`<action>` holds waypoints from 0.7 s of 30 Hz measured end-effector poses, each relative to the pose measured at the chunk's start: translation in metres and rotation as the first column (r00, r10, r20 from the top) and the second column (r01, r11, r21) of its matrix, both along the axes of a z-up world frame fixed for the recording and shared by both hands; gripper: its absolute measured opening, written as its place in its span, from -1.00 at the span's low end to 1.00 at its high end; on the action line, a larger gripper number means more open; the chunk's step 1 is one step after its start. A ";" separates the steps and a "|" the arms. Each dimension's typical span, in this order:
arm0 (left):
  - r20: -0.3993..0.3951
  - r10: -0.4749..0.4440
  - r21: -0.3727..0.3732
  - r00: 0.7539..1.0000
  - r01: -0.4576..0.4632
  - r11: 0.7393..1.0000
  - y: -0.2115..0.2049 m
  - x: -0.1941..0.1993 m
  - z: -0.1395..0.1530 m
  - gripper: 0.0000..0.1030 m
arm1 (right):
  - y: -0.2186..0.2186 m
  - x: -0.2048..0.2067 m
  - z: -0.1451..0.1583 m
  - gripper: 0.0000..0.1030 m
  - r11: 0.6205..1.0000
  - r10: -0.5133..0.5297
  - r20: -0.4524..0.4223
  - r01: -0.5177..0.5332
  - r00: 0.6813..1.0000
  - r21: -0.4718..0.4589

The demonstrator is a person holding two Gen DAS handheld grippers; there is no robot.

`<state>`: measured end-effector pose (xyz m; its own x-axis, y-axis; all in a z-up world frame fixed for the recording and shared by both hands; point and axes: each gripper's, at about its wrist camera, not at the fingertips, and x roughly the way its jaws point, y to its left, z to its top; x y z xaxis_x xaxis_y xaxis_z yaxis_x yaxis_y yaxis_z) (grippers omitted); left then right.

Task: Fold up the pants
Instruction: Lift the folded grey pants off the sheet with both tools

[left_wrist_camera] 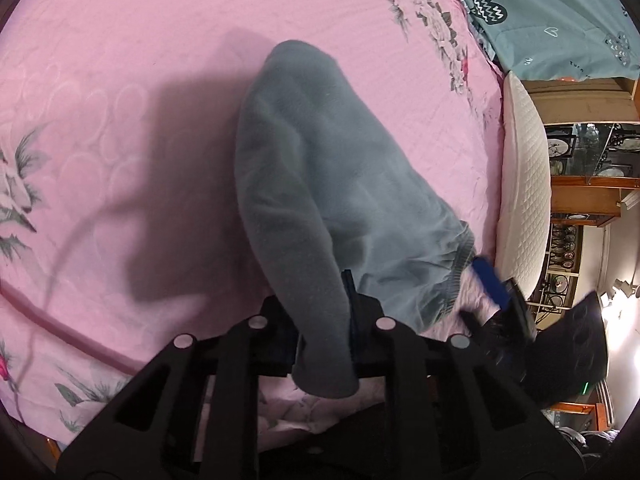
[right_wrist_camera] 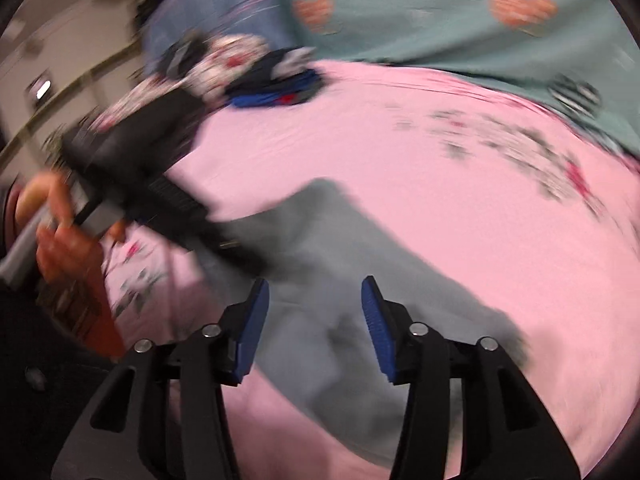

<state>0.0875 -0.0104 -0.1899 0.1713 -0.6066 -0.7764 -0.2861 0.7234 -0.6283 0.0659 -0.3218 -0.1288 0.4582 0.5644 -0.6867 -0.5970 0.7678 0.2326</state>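
The grey pants (left_wrist_camera: 320,184) lie on the pink bed sheet (left_wrist_camera: 120,80), near the edge of the bed where the white mattress side (left_wrist_camera: 524,184) shows. In the left wrist view the garment's long axis runs from the left claw (left_wrist_camera: 324,344) away and slightly up the frame to a rounded far end; the ribbed band (left_wrist_camera: 456,280) lies to the right of that axis, close to the bed edge.

Left claw: pressed together and pinching a lifted fold of the grey fabric. The fold hangs through the closed jaws toward the camera, and a strip of blue pad shows against the cloth on one side.

Right claw (right_wrist_camera: 314,320): spread, with nothing between its blue pads (right_wrist_camera: 252,320). The right wrist view is motion-blurred, so fine detail is unreliable. The grey cloth lies directly below and ahead of this claw, with the long axis running diagonally from the lower centre of the frame toward the upper left, where the left claw and the person's hand (right_wrist_camera: 60,232) holding it appear.

Governing relation: the right claw sits over the pants at the band end, on the side nearest the bed edge, and it is the free one. The left claw already anchors the opposite side of the same end. Judgement: the next move calls for the right claw to close on the cloth just below it, so both claws can carry this end along the long axis toward the far end.

A teal quilt (left_wrist_camera: 560,20) lies beyond the pants, well apart from them.
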 end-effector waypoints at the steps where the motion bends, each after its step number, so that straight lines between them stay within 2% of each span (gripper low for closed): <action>1: -0.009 0.005 0.000 1.000 -0.005 1.000 0.001 -0.001 -0.003 -0.64 | -0.018 0.008 -0.003 0.02 0.997 -0.080 -0.033 0.080 0.996 0.017; 3: -0.025 0.008 0.004 1.000 -0.008 1.000 0.003 -0.004 -0.007 -0.64 | -0.049 0.026 -0.015 0.02 0.979 -0.193 -0.135 0.200 0.972 0.040; 4: -0.030 0.005 0.011 1.000 -0.004 1.000 0.002 -0.005 -0.009 -0.64 | -0.062 0.036 -0.025 0.02 0.970 -0.224 -0.207 0.238 0.952 0.048; 5: -0.030 0.001 0.018 1.000 0.000 1.000 0.002 -0.005 -0.009 -0.64 | -0.069 0.041 -0.031 0.02 0.966 -0.232 -0.243 0.253 0.942 0.060; 7: -0.033 -0.002 0.027 0.999 0.003 1.000 0.001 -0.005 -0.009 -0.64 | -0.073 0.048 -0.037 0.02 0.962 -0.246 -0.237 0.266 0.940 0.058; 10: -0.042 0.001 0.037 0.999 0.001 0.999 0.002 -0.003 -0.011 -0.64 | -0.068 0.058 -0.049 0.02 0.970 -0.239 -0.250 0.245 0.938 -0.010; 14: -0.042 0.002 0.047 0.999 0.000 0.999 0.002 -0.004 -0.011 -0.64 | -0.064 0.059 -0.061 0.02 0.979 -0.173 -0.336 0.200 0.926 0.048; 18: -0.048 0.010 0.048 0.999 -0.008 0.999 0.002 -0.004 -0.013 -0.64 | -0.054 0.055 -0.064 0.01 0.987 -0.143 -0.289 0.158 0.947 0.031; 21: -0.054 0.014 0.048 0.998 -0.011 0.999 0.002 -0.004 -0.015 -0.64 | -0.054 0.056 -0.068 -0.11 0.985 -0.143 -0.278 0.163 0.950 0.050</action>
<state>0.0835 -0.0083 -0.2052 0.1359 -0.5664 -0.8128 -0.3279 0.7485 -0.5764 0.1214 -0.3755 -0.1972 0.3440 0.5542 -0.7579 -0.3801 0.8203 0.4273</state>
